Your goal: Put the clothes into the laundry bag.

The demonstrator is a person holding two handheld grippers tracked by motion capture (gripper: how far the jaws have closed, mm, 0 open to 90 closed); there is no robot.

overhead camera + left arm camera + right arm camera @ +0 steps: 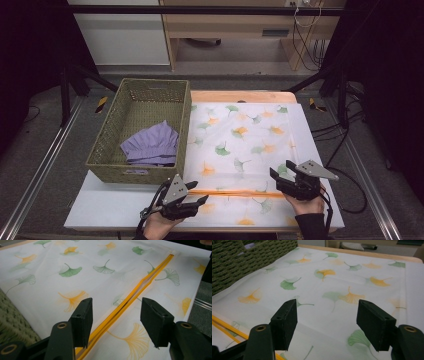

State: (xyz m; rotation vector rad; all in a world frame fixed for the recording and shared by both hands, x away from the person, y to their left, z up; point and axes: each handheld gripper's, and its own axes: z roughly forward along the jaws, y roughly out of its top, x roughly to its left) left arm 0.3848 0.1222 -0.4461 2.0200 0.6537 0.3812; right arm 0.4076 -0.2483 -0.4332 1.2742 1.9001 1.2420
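Note:
A white cloth (245, 135) printed with green and orange ginkgo leaves lies flat on the table. Its near part is folded over, so an orange hem (235, 192) runs across it near the front. My left gripper (198, 192) hovers open at the hem's left end. In the left gripper view the hem (130, 300) runs between the parted jaws of that gripper (116, 315), and neither pad touches it. My right gripper (282, 169) is open over the cloth's right side. Between its jaws in the right gripper view (327, 317) there is just flat cloth (337, 285).
A woven green basket (107, 130) stands left of the cloth with a folded purple cloth (152, 142) inside. The white tabletop (110, 205) shows bare at the front left. A wooden edge (240, 96) runs behind the cloth. Cables and dark stands lie beyond the table.

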